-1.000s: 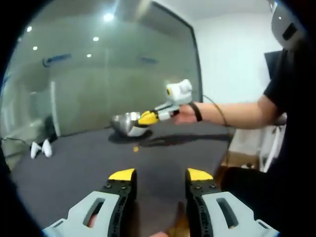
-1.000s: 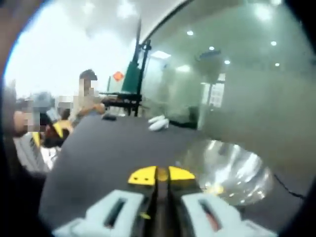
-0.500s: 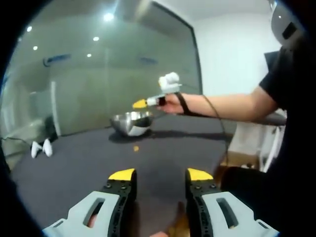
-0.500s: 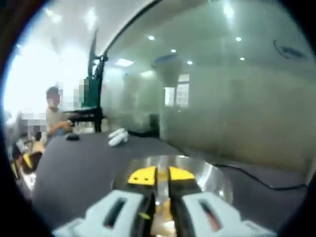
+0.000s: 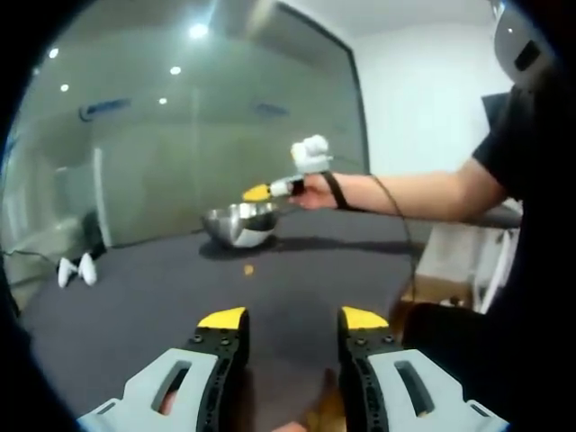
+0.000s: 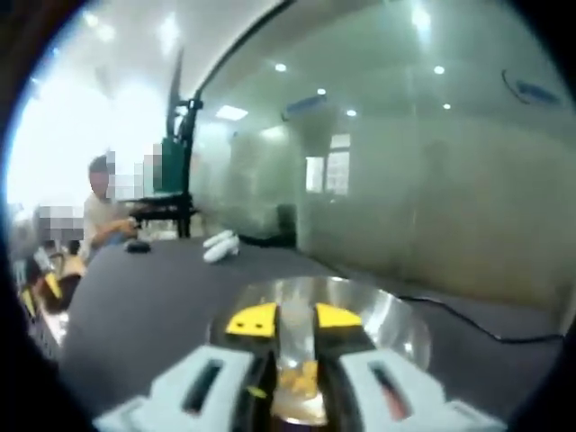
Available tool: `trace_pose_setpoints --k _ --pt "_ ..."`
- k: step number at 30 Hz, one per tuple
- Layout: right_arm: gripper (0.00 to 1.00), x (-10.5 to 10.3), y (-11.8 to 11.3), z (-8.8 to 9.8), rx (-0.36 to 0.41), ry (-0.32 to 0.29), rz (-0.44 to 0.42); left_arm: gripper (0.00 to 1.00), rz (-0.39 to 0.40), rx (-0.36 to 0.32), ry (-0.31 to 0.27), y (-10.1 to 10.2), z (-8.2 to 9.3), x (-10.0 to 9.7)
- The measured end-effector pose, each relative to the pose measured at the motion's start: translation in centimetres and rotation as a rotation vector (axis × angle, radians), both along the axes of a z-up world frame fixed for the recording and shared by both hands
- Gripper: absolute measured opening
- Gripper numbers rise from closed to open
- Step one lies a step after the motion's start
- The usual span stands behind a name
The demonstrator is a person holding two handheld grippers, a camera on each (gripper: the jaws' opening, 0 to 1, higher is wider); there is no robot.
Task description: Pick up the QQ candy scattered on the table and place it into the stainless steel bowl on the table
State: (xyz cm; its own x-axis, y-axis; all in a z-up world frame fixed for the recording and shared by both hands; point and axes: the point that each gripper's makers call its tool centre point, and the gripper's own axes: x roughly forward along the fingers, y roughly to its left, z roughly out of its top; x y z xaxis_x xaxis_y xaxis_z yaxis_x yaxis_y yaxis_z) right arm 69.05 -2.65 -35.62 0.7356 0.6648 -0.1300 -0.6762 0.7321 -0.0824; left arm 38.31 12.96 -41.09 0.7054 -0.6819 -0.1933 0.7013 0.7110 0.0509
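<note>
No brand, label or writing can be read in either view.

The dark grey table (image 5: 297, 279) runs from the near edge to a glass wall. In the left gripper view the stainless steel bowl (image 5: 238, 222) sits toward the table's far side, and 1 small orange QQ candy (image 5: 247, 269) lies on the table just in front of it, apart from the bowl. 2 white objects (image 5: 74, 269) lie at the table's far left; what they are cannot be told.

In the right gripper view the bowl (image 6: 396, 324) sits right under the right tongs (image 6: 294, 317), with a cluster of yellow-orange candies (image 6: 299, 382) inside it, seen between the jaws. A person (image 6: 101, 214) sits at the far end of the table.

The left tongs (image 5: 292, 318) hover low over the near table, jaws wide apart and holding nothing, placed as they were 0.5 s ago.

The right tongs, seen from the left gripper view (image 5: 256, 191) held in a hand (image 5: 313, 191) above the bowl's rim, have changed: 0.5 s ago the yellow tips were nearly together, and the jaws now stand clearly apart with nothing between them. The bowl has also shifted slightly in the right gripper view, since the camera moved.
</note>
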Motion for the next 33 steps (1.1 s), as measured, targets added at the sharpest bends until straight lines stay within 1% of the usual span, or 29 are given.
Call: trace_pose_setpoints --k 4,6,7,8,9,10,11,12,13,14,15,16,17,19,20,23,26,31,33 --pt "0.15 -2.1 -0.1 0.0 0.011 -0.015 0.011 0.41 0.004 0.004 0.000 0.0 -0.1 0.0" --pt "0.15 -5.4 0.0 0.0 0.008 -0.029 0.034 0.41 0.002 -0.001 0.000 0.0 0.0 -0.1" --pt "0.15 -6.6 0.1 -0.1 0.009 -0.033 0.058 0.41 -0.004 -0.015 -0.001 -0.1 0.3 -0.2" --pt "0.16 -7.9 0.2 -0.4 0.006 -0.032 0.084 0.41 -0.010 -0.035 -0.002 -0.1 0.7 -0.4" --pt "0.17 -9.1 -0.1 -1.0 -0.006 -0.034 0.097 0.41 -0.008 -0.035 -0.004 -0.1 0.7 -0.4" --pt "0.19 -10.2 -0.5 -1.5 -0.025 -0.055 0.109 0.41 -0.005 -0.029 -0.008 0.0 0.7 -0.3" --pt "0.20 -10.9 -0.8 -2.0 -0.055 -0.072 0.121 0.41 -0.001 -0.021 -0.008 0.1 0.5 -0.3" --pt "0.21 -12.0 -1.9 -3.3 -0.125 -0.083 0.117 0.41 0.002 -0.018 -0.002 0.3 0.2 -0.1" --pt "0.20 -12.8 -2.5 -3.9 -0.120 -0.083 0.115 0.41 0.006 -0.017 0.004 0.3 0.0 0.0" --pt "0.20 -13.8 -3.0 -4.4 -0.107 -0.072 0.125 0.41 0.008 -0.016 0.005 0.4 -0.1 0.1" --pt "0.20 -15.0 -3.3 -5.1 -0.086 -0.040 0.158 0.41 0.008 -0.016 0.006 0.3 -0.1 0.2" --pt "0.20 -15.8 -3.8 -5.6 -0.093 -0.028 0.166 0.41 0.004 -0.022 0.007 0.2 -0.1 0.2" --pt "0.20 -16.5 -4.3 -6.0 -0.103 -0.028 0.180 0.41 -0.003 -0.027 0.007 0.0 -0.1 0.2" --pt "0.20 -18.0 -4.4 -6.4 -0.075 -0.001 0.229 0.41 -0.026 -0.031 0.001 -0.6 0.0 0.1" --pt "0.20 -18.8 -4.5 -6.7 -0.054 0.023 0.255 0.41 -0.043 -0.038 0.001 -1.1 0.0 0.0" --pt "0.20 -18.5 -5.2 -7.3 -0.042 0.034 0.235 0.41 -0.061 -0.025 0.000 -1.8 -0.3 0.0" --pt "0.20 -18.1 -5.3 -7.3 -0.029 0.042 0.218 0.41 -0.069 -0.027 0.001 -2.1 -0.3 0.0" --pt "0.20 -17.3 -4.2 -8.0 -0.039 0.057 0.228 0.41 -0.065 -0.023 -0.001 -1.9 -0.2 -0.1" --pt "0.20 -17.1 -3.6 -8.3 -0.048 0.061 0.246 0.41 -0.059 -0.025 0.002 -1.6 -0.3 -0.2"
